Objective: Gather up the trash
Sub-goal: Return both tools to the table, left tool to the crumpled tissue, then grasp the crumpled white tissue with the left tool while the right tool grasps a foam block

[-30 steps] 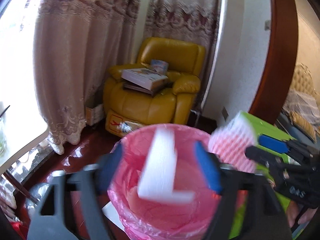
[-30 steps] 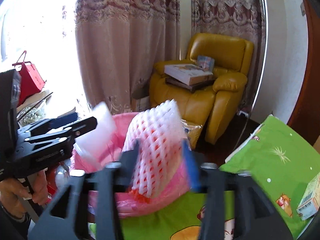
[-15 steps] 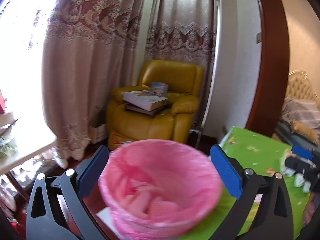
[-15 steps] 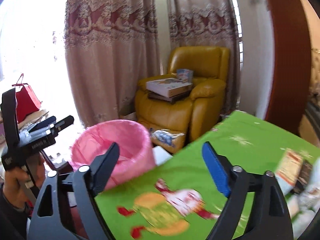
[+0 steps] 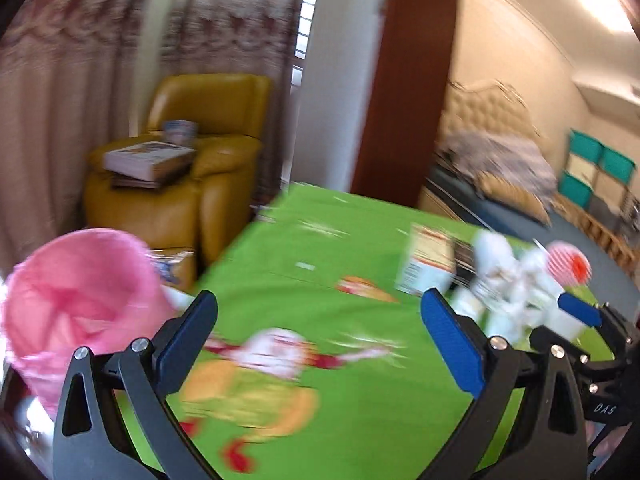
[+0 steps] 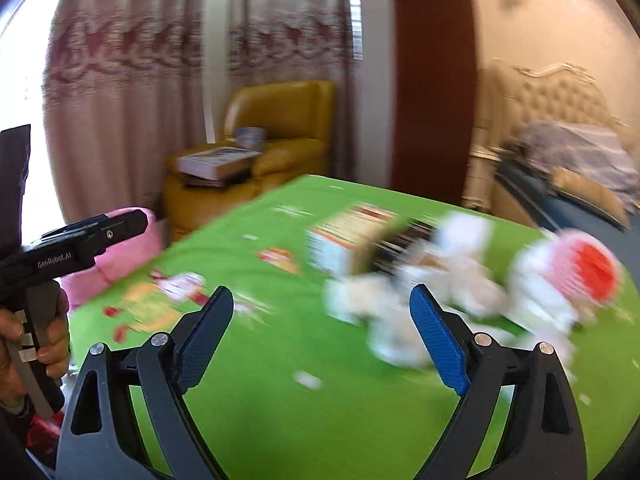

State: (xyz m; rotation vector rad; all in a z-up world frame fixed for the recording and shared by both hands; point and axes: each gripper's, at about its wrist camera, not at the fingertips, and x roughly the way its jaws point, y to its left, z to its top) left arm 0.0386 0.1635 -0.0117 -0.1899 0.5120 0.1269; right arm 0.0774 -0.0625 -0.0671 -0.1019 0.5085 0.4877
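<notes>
My left gripper is open and empty over the green tablecloth. The pink-lined bin stands off the table's left edge. My right gripper is also open and empty, just short of a blurred trash pile. The pile holds a printed carton, white foam scraps and a red-and-white foam net. In the left wrist view the same carton and foam net lie to the right.
A yellow armchair with a stack of books stands behind the bin, by the curtains. A dark wooden door frame and a bed lie beyond the table. A hand holds the left gripper's handle.
A second ago the left gripper held a white foam piece and the right a foam net over the bin. Both jaws have opened and are empty, and both grippers have swung right over the table.
</notes>
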